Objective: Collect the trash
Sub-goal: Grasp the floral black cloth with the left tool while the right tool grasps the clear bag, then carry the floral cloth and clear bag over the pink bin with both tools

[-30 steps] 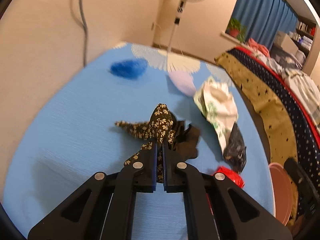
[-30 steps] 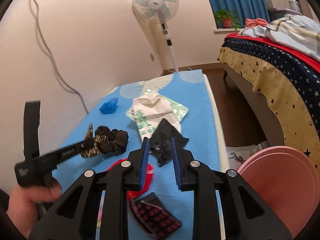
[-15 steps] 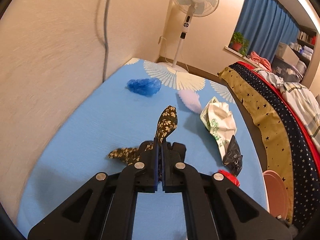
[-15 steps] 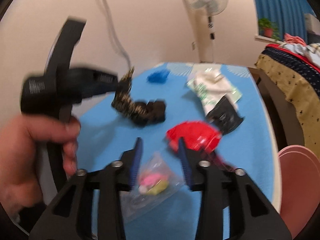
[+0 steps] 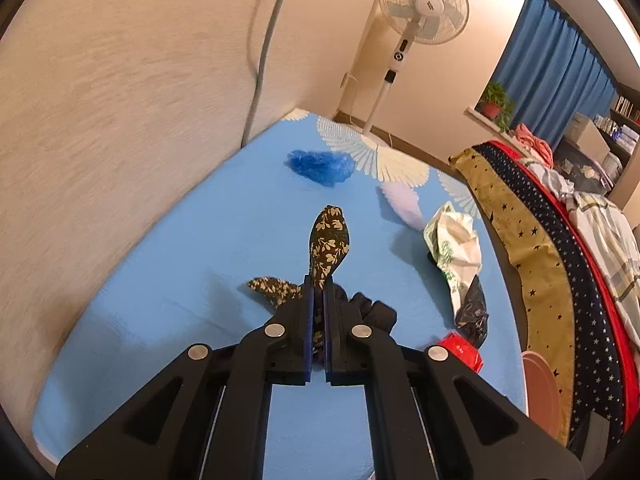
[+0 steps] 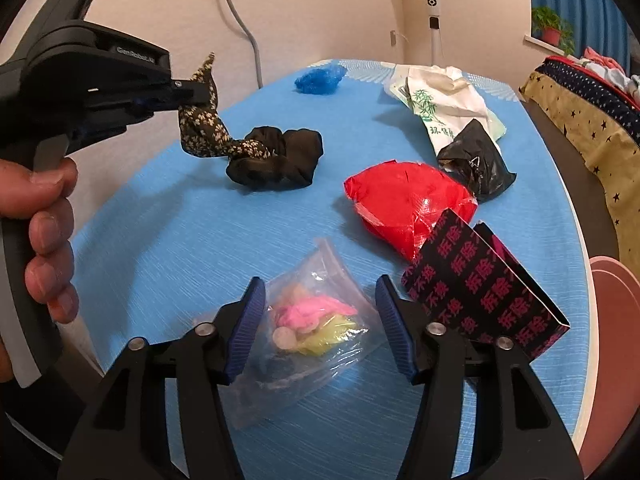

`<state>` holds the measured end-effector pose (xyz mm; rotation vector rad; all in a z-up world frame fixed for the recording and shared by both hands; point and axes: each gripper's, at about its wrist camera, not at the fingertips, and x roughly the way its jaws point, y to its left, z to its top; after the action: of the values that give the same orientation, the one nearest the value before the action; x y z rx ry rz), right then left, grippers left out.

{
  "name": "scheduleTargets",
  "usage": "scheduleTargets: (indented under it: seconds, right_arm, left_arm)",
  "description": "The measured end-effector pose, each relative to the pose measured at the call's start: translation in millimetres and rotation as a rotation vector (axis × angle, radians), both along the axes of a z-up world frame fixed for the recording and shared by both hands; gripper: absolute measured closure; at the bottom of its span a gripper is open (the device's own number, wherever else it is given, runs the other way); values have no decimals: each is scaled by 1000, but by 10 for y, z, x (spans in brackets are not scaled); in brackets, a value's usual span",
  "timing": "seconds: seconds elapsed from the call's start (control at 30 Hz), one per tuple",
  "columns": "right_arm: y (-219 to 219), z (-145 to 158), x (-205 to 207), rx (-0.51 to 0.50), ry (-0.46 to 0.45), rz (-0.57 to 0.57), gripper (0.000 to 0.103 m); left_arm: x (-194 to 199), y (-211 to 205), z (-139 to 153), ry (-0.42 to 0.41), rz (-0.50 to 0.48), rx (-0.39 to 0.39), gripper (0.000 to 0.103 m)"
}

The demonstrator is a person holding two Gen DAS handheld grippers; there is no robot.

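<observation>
My left gripper (image 5: 316,286) is shut on a dark floral cloth strip (image 5: 329,242) tied to a black scrunched cloth (image 6: 276,160), lifting one end while the black part rests on the blue table (image 5: 192,264). It shows in the right wrist view (image 6: 196,92) too. My right gripper (image 6: 320,316) is open, its fingers either side of a clear plastic bag (image 6: 308,320) with pink and yellow bits. A red wrapper (image 6: 404,196), a black-and-pink printed box (image 6: 484,284), a black bag (image 6: 474,164), a white-green bag (image 6: 436,100) and a blue crumple (image 6: 320,79) lie on the table.
A pink bin (image 6: 612,320) stands off the table's right edge. A bed with a star-patterned cover (image 5: 560,248) lies to the right. A standing fan (image 5: 416,16) is behind the table. The wall (image 5: 120,100) runs along the left side. A lilac scrap (image 5: 402,202) lies near the white bag.
My left gripper has lifted the floral cloth end higher. My right gripper has swung left and down and opened wider around the clear plastic bag.
</observation>
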<state>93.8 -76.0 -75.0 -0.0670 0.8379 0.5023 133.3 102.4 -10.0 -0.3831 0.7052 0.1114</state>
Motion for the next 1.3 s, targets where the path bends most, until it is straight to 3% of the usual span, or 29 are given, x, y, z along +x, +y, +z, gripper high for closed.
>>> scheduleTargets:
  seconds: [0.03,0.1,0.13,0.2,0.23,0.4,0.63,0.7,0.8,1.3]
  right_arm:
    - [13,-6,0,-5,1,3,56]
    - [31,-2,-1,-13,-3,7,64]
    - [31,2,-5,-11,-5,8,67]
    - [22,11,-8,-2,-8,11,75]
    - [19,25,-5,7,-13,17,97]
    - [0,68,8,23,-17,20,102]
    - [-105,189,29,79,-32,-11,103]
    - [-150,240,29,99,-40,-21,103]
    - [-205,303,36,116,-54,-38,103]
    - [-642,761,-99,157,-177,-180,103]
  left_arm:
    - [17,-16,-33,12,-4,4,92]
    - [39,-20,-84,29,-2,10,67]
    - [52,-23,-114,37,1,10,63]
    - [85,-30,-174,57,1,12,61]
    - [92,-33,-198,64,-2,11,61]
    - [173,-92,-350,123,-29,16,56]
    - [260,-173,-542,191,-56,57,57]
    - [268,-172,-576,201,-61,62,72]
    - [267,-161,-564,191,-71,64,86]
    - [-21,-279,-114,32,-98,80,88]
